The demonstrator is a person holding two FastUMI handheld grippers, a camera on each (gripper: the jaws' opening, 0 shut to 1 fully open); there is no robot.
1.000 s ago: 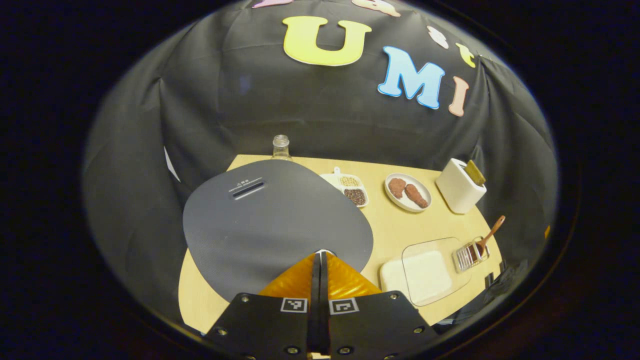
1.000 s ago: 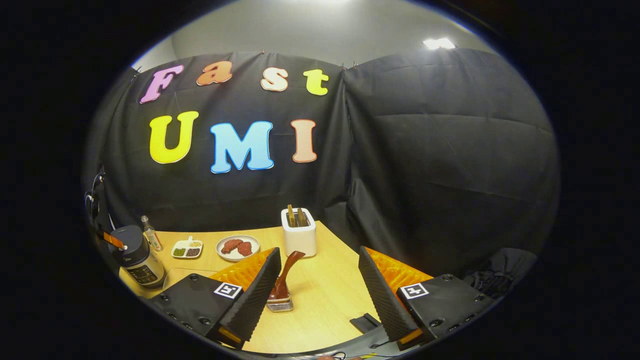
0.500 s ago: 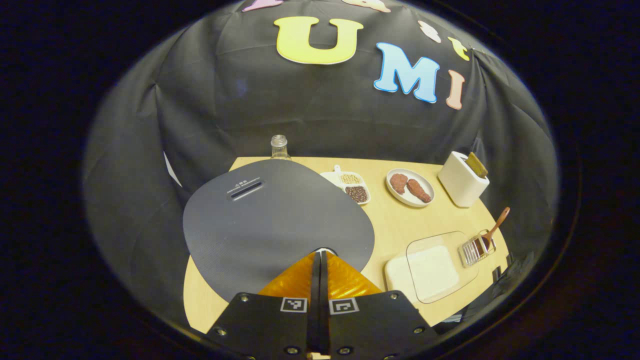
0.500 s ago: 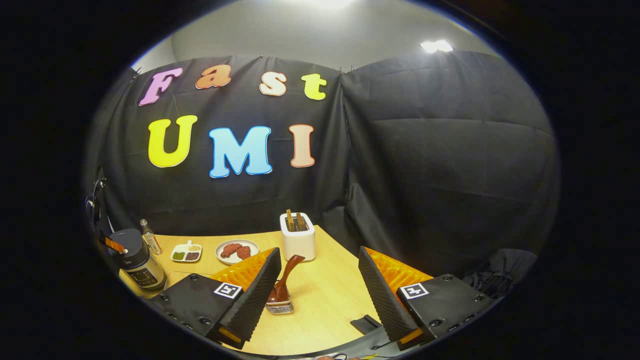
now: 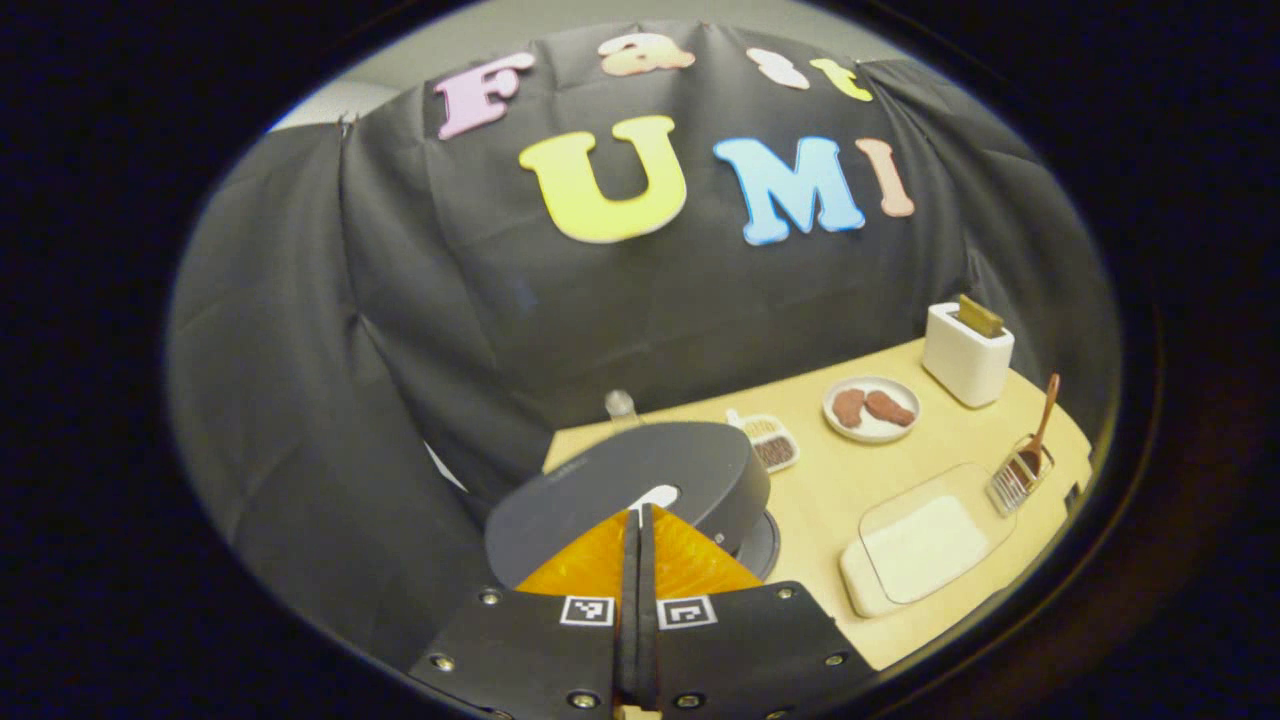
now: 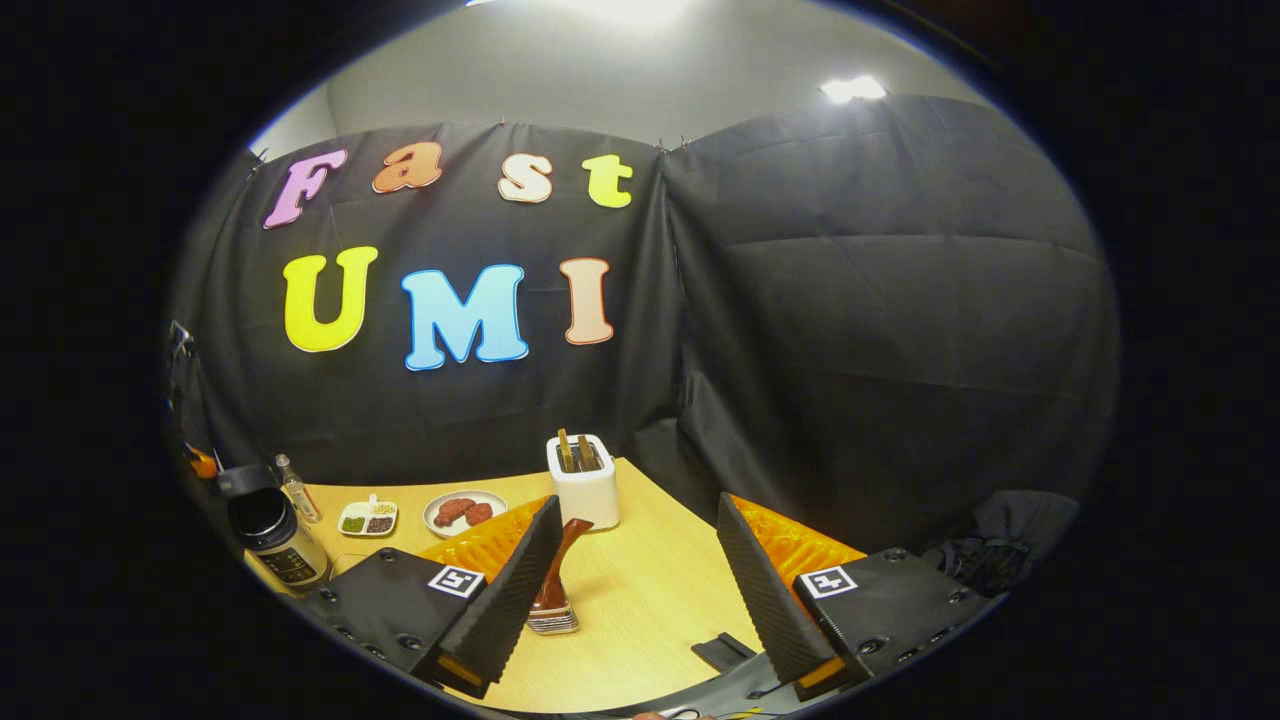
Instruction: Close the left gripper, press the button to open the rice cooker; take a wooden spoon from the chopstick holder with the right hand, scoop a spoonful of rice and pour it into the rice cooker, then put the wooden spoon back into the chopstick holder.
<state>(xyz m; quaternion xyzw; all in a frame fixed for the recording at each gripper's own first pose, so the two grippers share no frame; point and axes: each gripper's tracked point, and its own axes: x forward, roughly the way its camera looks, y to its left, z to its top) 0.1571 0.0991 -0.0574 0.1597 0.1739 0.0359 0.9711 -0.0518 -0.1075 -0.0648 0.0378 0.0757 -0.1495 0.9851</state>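
Note:
The rice cooker's dark grey lid (image 5: pixel 630 475) stands tilted up off the rim (image 5: pixel 762 545). My left gripper (image 5: pixel 638 512) is shut with nothing between its fingers, its tips right at the lid's front edge by a white patch. In the right gripper view the cooker (image 6: pixel 275 540) is far left with its lid (image 6: pixel 240 480) raised. The wooden spoon (image 6: pixel 562 555) stands in the chopstick holder (image 6: pixel 553 612), just inside the left finger of my open right gripper (image 6: pixel 640 590). The holder (image 5: pixel 1012 482) with the spoon (image 5: pixel 1045 410) is beside the lidded rice tray (image 5: pixel 920 545).
On the wooden table (image 6: pixel 640 620) stand a white toaster (image 6: pixel 585 480), a plate of meat (image 6: pixel 465 512), a small divided dish (image 6: pixel 366 520) and a glass bottle (image 6: pixel 293 488). A small black object (image 6: pixel 725 650) lies near the table's front edge.
The cooker lid has sprung up from flat to tilted open. The left gripper's view has pulled back and levelled. The right gripper has barely moved and stays open.

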